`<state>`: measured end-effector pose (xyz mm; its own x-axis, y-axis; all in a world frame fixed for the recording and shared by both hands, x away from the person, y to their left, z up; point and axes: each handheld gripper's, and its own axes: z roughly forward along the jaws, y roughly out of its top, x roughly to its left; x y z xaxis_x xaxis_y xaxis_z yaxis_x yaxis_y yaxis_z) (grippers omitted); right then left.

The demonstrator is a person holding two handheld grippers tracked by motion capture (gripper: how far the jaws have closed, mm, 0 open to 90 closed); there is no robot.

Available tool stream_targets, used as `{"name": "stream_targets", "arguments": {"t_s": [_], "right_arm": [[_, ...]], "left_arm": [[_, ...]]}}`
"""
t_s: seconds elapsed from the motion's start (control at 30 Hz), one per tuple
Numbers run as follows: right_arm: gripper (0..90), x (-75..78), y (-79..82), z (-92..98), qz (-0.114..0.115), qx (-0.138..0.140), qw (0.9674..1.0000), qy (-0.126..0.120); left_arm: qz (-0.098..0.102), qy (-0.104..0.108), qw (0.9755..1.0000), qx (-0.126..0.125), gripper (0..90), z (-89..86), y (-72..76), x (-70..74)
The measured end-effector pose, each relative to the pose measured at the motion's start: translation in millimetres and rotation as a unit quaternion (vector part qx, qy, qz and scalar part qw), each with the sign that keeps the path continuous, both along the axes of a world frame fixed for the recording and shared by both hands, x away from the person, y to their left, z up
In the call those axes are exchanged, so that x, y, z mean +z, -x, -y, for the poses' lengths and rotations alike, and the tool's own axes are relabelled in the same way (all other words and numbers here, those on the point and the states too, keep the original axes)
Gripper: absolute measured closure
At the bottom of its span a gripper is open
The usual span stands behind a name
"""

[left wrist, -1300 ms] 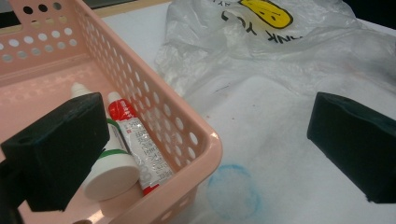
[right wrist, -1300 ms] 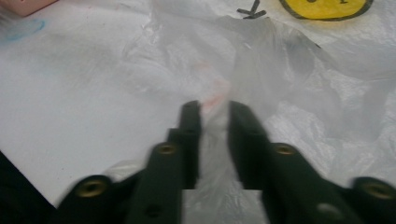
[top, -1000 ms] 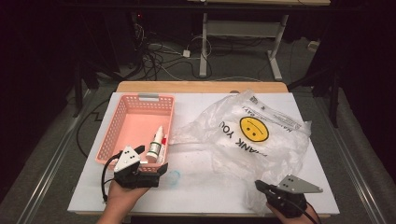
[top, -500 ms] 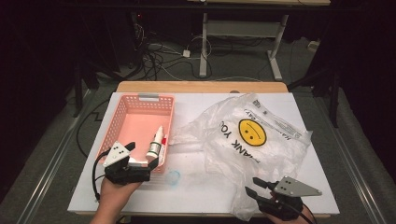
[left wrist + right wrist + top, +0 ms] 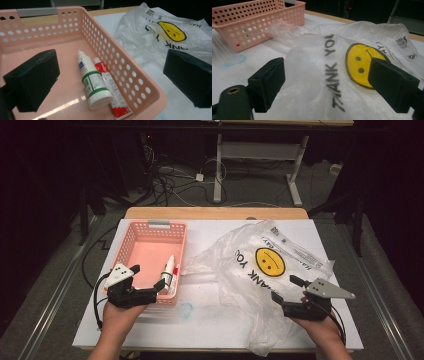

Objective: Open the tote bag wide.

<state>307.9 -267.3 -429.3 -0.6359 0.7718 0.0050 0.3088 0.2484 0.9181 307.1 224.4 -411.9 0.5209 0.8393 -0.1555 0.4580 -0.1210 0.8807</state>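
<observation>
A pink perforated basket stands at the table's left. Inside it, by the right wall, lie a white bottle with green bands and a red and white tube. My left gripper hovers at the basket's near right corner, open and empty, one jaw over the basket floor and the other outside the wall. A crumpled clear plastic bag with a yellow smiley face lies at the right. My right gripper is at the bag's near edge; its jaws have just been opening and stand apart above the bag without pressing it.
The white table top has a faint blue smudge near the basket's front. The bag's near corner reaches the table's front edge. Beyond the far edge are table legs and cables on a dark floor.
The right gripper has gone from shut to open and moved away from the person over the bag. The left gripper drifted a little to the left beside the basket.
</observation>
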Motion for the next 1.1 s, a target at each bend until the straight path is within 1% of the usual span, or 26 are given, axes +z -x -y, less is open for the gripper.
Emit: {"name": "stream_targets", "arguments": {"t_s": [0.07, 0.1, 0.17, 0.2, 0.23, 0.3, 0.37, 0.4, 0.47, 0.53, 0.63, 0.67, 0.7, 0.77, 0.8, 0.83, 0.87, 0.9, 0.93, 0.97, 1.03, 1.1], "right_arm": [[8.9, -4.8, -10.7, -1.2, -0.006, -0.004, 1.0, 0.001], [7.2, -8.7, -17.1, -2.3, -0.01, -0.006, 0.9999, 0.002], [0.0, -14.0, -25.6, -5.2, -0.014, -0.015, 0.9998, 0.004], [0.0, -15.5, -28.5, -6.4, -0.018, -0.021, 0.9996, 0.003], [0.0, -16.5, -31.0, -6.8, -0.016, -0.024, 0.9996, 0.005], [0.0, -16.5, -31.8, -6.5, -0.012, -0.03, 0.9995, 0.001], [0.0, -17.1, -28.8, -4.8, -0.006, -0.03, 0.9995, -0.009], [0.0, -17.8, -26.7, -4.0, -0.003, -0.03, 0.9995, -0.012], [0.0, -18.3, -23.7, -2.0, -0.003, -0.029, 0.9996, -0.006], [0.0, -18.2, -21.4, 1.9, -0.001, -0.033, 0.9994, -0.009], [0.0, -17.8, -20.0, 6.8, -0.001, -0.038, 0.9992, -0.013], [0.0, -17.7, -19.7, 8.2, -0.001, -0.038, 0.9992, -0.012], [0.0, -17.6, -19.8, 9.1, 0.001, -0.037, 0.9993, -0.011], [0.0, -17.5, -19.0, 10.1, 0.001, -0.038, 0.9992, -0.011], [0.0, -17.5, -19.1, 10.7, 0.002, -0.036, 0.9993, -0.01], [0.0, -17.4, -18.7, 10.8, 0.001, -0.037, 0.9993, -0.011], [0.0, -17.4, -18.5, 11.1, 0.0, -0.037, 0.9993, -0.011], [0.2, -17.3, -18.4, 11.3, 0.0, -0.036, 0.9993, -0.012], [0.5, -17.4, -18.2, 11.4, -0.001, -0.036, 0.9993, -0.012], [0.5, -17.6, -18.2, 11.5, 0.0, -0.035, 0.9993, -0.011], [0.8, -17.9, -17.7, 11.5, -0.003, -0.037, 0.9993, -0.011], [1.1, -18.0, -17.7, 12.1, -0.004, -0.037, 0.9992, -0.011]], "left_arm": [[0.002, -0.006, 1.0, -0.001, 1.9, 2.1, -4.5, 2.0], [-0.001, -0.006, 1.0, -0.003, 1.9, 2.6, -7.1, 3.0], [-0.004, -0.002, 1.0, -0.006, 1.9, 3.9, -11.9, 5.5], [-0.005, -0.003, 1.0, -0.007, 2.1, 4.8, -14.1, 7.3], [-0.006, -0.003, 0.9999, -0.008, 2.4, 5.6, -16.5, 9.2], [-0.008, -0.002, 0.9999, -0.007, 3.1, 6.2, -21.9, 13.0], [-0.014, -0.002, 0.9999, -0.005, 7.0, 5.8, -28.8, 15.5], [-0.02, -0.004, 0.9998, -0.005, 8.6, 5.7, -32.6, 16.3], [-0.034, -0.009, 0.9993, -0.01, 13.4, 5.8, -40.5, 17.4], [-0.052, -0.015, 0.9985, -0.013, 16.1, 7.1, -48.3, 18.3], [-0.07, -0.034, 0.9968, -0.016, 23.5, 10.5, -58.4, 19.6], [-0.077, -0.041, 0.996, -0.018, 25.6, 11.6, -61.5, 19.8], [-0.085, -0.045, 0.9952, -0.022, 29.5, 12.8, -64.4, 19.8], [-0.1, -0.06, 0.9928, -0.026, 36.6, 15.9, -69.5, 19.6], [-0.109, -0.066, 0.9916, -0.026, 39.1, 17.7, -72.0, 19.3], [-0.119, -0.069, 0.9902, -0.02, 41.0, 19.9, -74.7, 18.6], [-0.132, -0.078, 0.9881, -0.012, 45.0, 21.0, -77.9, 18.0], [-0.143, -0.082, 0.9862, -0.01, 49.7, 22.0, -80.5, 16.9], [-0.151, -0.087, 0.9846, -0.013, 55.0, 22.7, -82.8, 15.6], [-0.16, -0.092, 0.9827, -0.017, 57.3, 23.3, -85.2, 14.2], [-0.183, -0.09, 0.9788, -0.023, 65.2, 24.7, -90.2, 11.0], [-0.198, -0.099, 0.9748, -0.025, 71.3, 26.9, -94.3, 8.3]]}}
